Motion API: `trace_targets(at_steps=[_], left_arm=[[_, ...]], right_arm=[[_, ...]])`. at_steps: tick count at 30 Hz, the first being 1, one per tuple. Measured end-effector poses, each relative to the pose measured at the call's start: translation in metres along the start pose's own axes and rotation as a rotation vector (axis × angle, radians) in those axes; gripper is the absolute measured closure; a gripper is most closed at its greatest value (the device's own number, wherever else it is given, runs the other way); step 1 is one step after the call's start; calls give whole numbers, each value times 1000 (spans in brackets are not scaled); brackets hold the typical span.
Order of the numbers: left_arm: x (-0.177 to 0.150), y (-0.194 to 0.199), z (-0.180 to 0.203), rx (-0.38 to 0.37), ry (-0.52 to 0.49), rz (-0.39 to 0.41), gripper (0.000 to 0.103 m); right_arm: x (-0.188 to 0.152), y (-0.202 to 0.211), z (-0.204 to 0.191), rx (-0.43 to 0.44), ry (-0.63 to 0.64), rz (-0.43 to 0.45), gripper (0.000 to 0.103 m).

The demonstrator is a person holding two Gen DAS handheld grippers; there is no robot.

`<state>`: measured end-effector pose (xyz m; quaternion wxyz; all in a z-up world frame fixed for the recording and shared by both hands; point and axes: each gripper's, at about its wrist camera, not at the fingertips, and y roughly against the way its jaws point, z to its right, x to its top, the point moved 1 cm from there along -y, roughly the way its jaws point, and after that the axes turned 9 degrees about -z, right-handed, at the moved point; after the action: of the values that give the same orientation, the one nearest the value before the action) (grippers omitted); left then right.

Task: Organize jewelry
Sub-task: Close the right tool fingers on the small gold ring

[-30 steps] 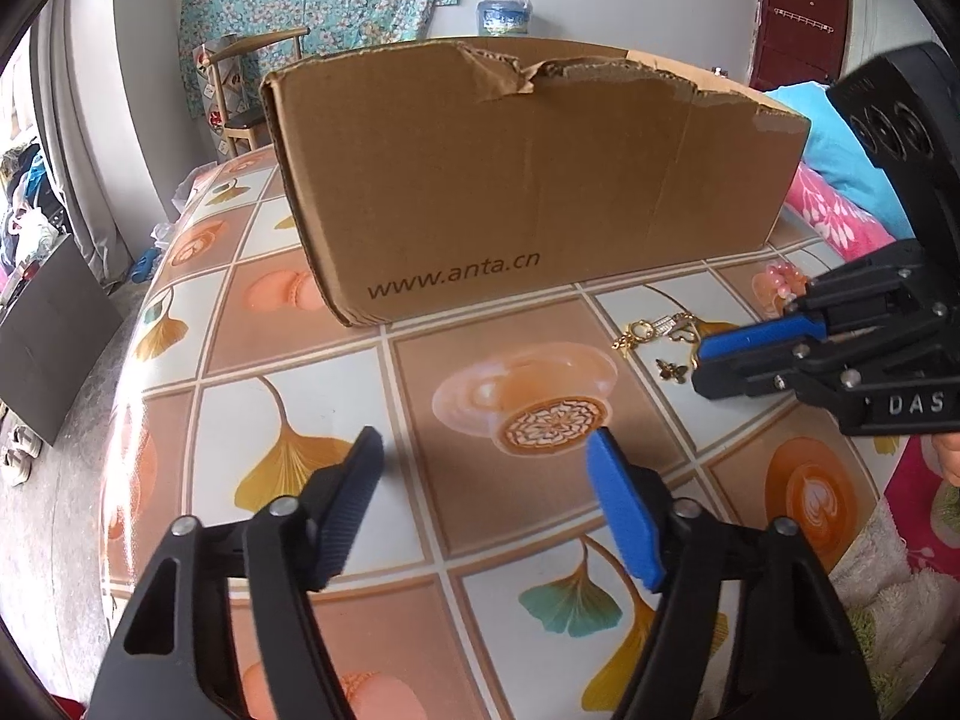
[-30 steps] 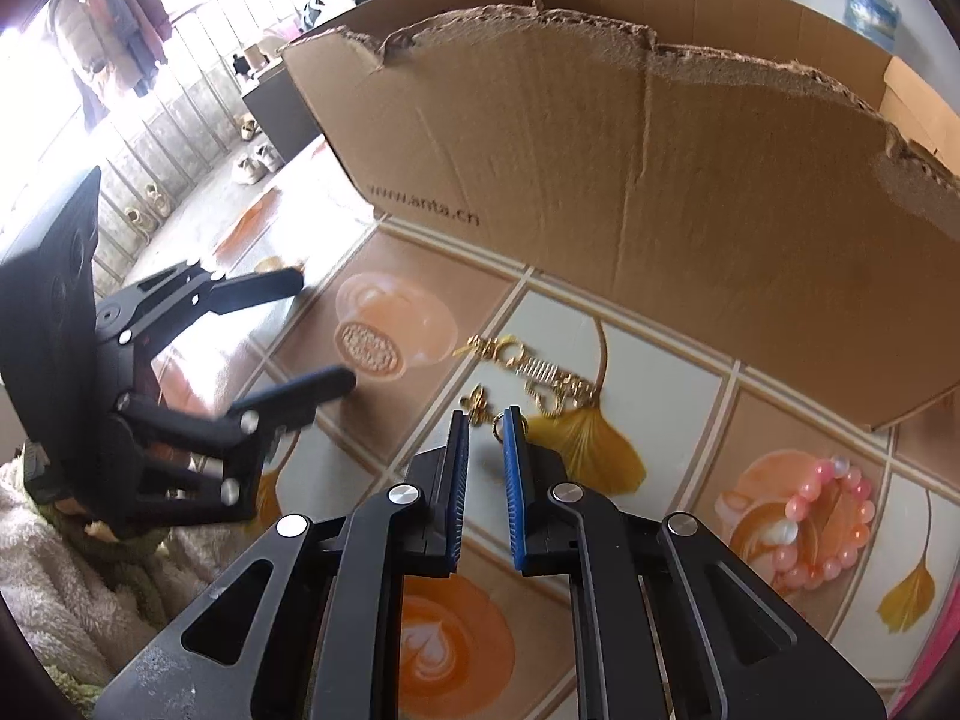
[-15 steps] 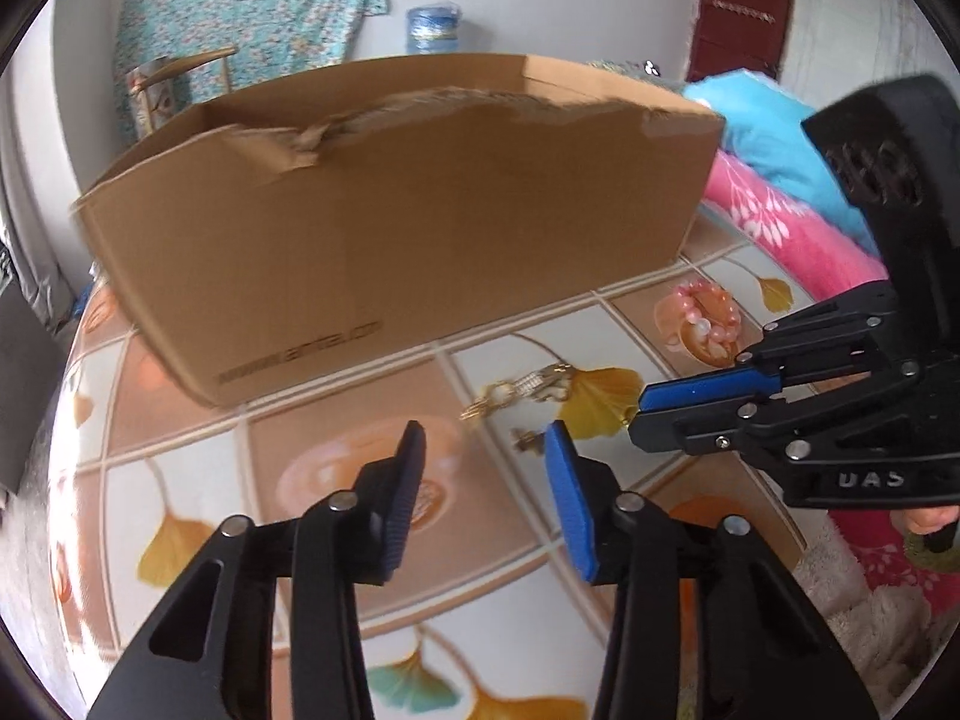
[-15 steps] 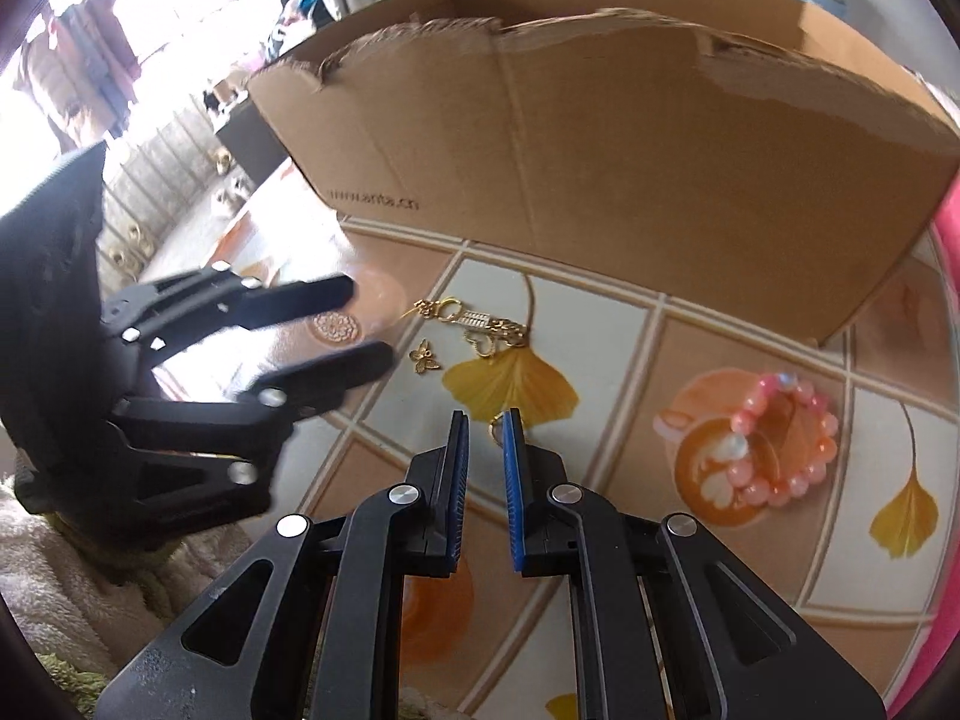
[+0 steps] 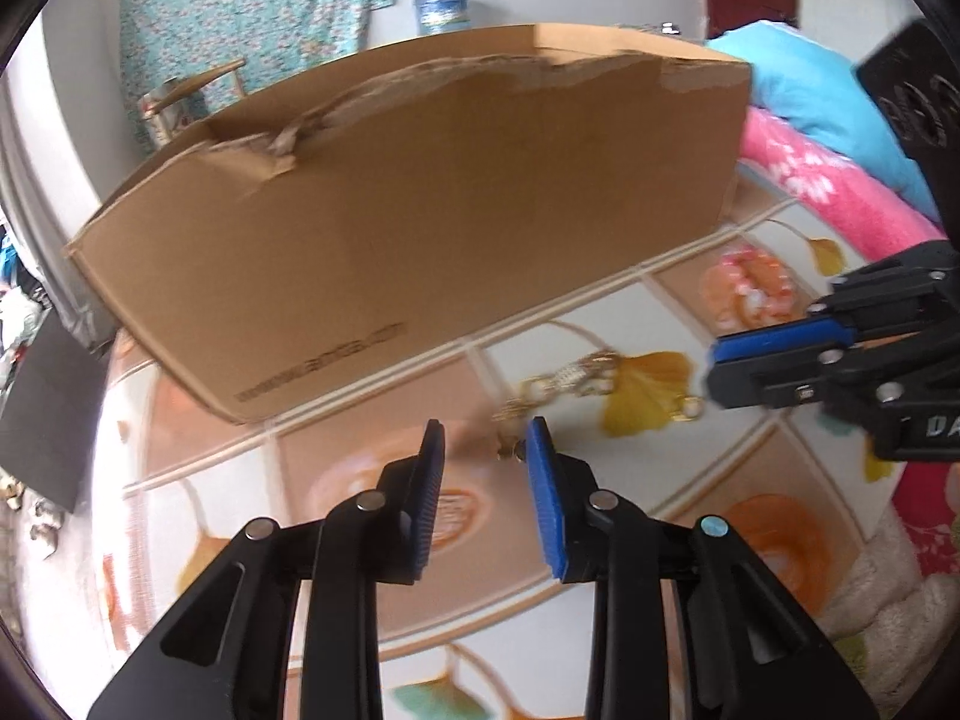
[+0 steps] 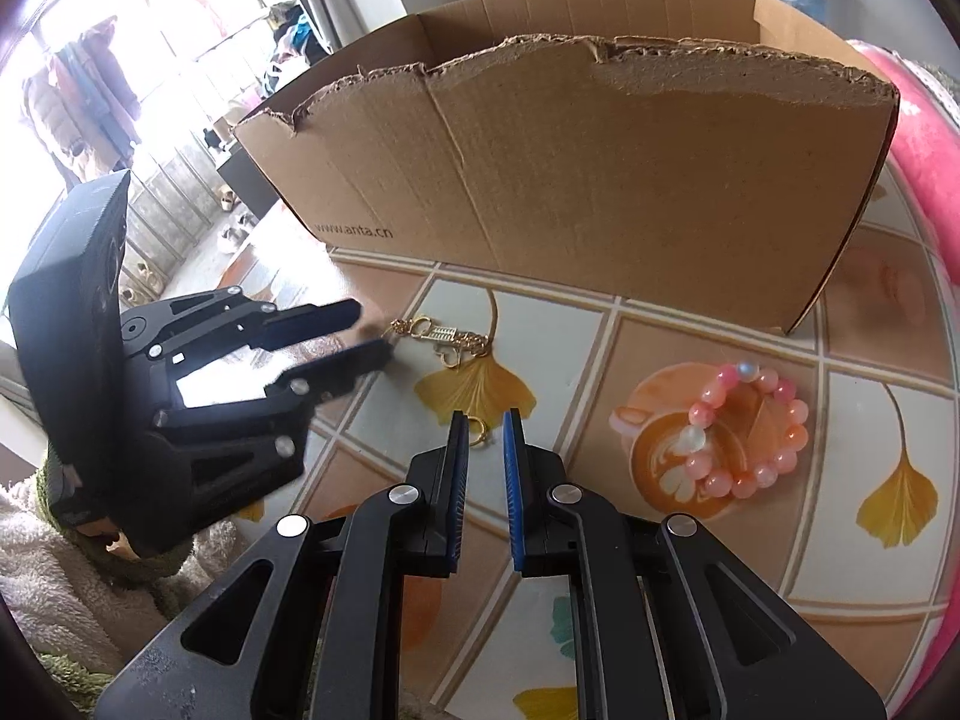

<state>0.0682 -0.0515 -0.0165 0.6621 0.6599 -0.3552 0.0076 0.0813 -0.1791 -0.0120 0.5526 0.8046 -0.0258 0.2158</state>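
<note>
- Left gripper [image 5: 485,441], fingers spread, hovers at the near-left end of the gold chain [image 6: 443,339]; a small gold charm sits just by its right finger, half hidden. Closing off-centre could flick the charm away.
- The chain lies on the patterned tabletop [image 6: 690,330], near the cardboard box [image 6: 570,180]; dragging it may tangle it.
- Right gripper [image 6: 485,429], fingers nearly together with nothing pinched, points at a gold ring [image 6: 477,427]; a flat ring may slip out.
- Far right, the pink bead bracelet [image 6: 747,426] could get knocked.
</note>
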Motion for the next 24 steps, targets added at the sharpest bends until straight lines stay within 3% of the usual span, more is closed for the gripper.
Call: trace_targets(at_steps=[2, 5, 10, 24], left_arm=[[1, -1, -8, 12, 18, -8, 76], [6, 2, -14, -35, 30, 20, 76], [16, 6, 1, -80, -9, 52, 76], [9, -4, -18, 14, 68, -18, 75]], right_arm=[[0, 2, 2, 8, 1, 6, 93], [-2, 5, 4, 17, 1, 15, 93], [3, 2, 5, 22, 2, 15, 93], [1, 2, 3, 2, -9, 17, 92]])
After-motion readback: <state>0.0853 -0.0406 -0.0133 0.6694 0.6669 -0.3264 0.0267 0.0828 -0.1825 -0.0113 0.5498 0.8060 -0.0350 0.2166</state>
